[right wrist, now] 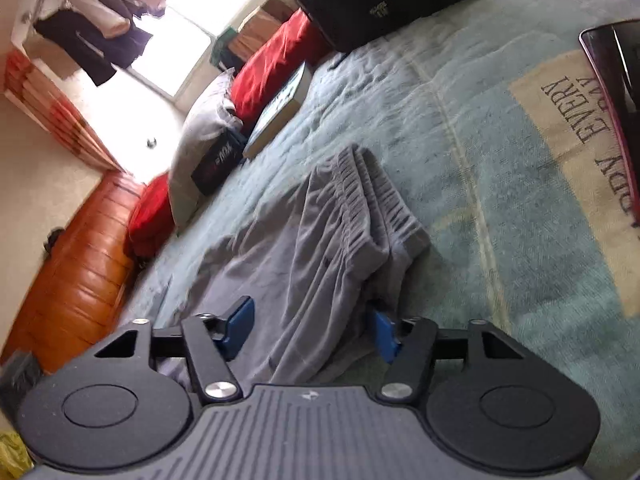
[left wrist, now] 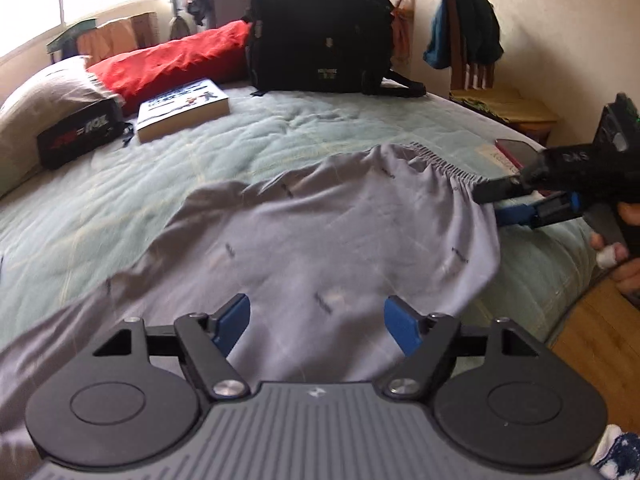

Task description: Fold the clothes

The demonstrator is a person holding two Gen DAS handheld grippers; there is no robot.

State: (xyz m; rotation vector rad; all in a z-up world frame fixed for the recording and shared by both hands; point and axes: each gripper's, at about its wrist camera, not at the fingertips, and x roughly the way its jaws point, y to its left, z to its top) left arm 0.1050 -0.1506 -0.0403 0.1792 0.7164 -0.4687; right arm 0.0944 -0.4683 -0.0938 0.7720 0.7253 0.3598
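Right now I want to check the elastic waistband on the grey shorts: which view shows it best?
The right wrist view: the waistband lies close ahead, its gathered ribbing plain, doubled over on the bedspread. The left wrist view shows it only as a thin ribbed edge at the far side, by the right gripper.

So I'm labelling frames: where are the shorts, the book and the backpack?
shorts (left wrist: pixel 320 232): left wrist view, middle of the grey fabric.
book (left wrist: pixel 182 106): left wrist view, on its cover.
backpack (left wrist: pixel 320 28): left wrist view, on its front.
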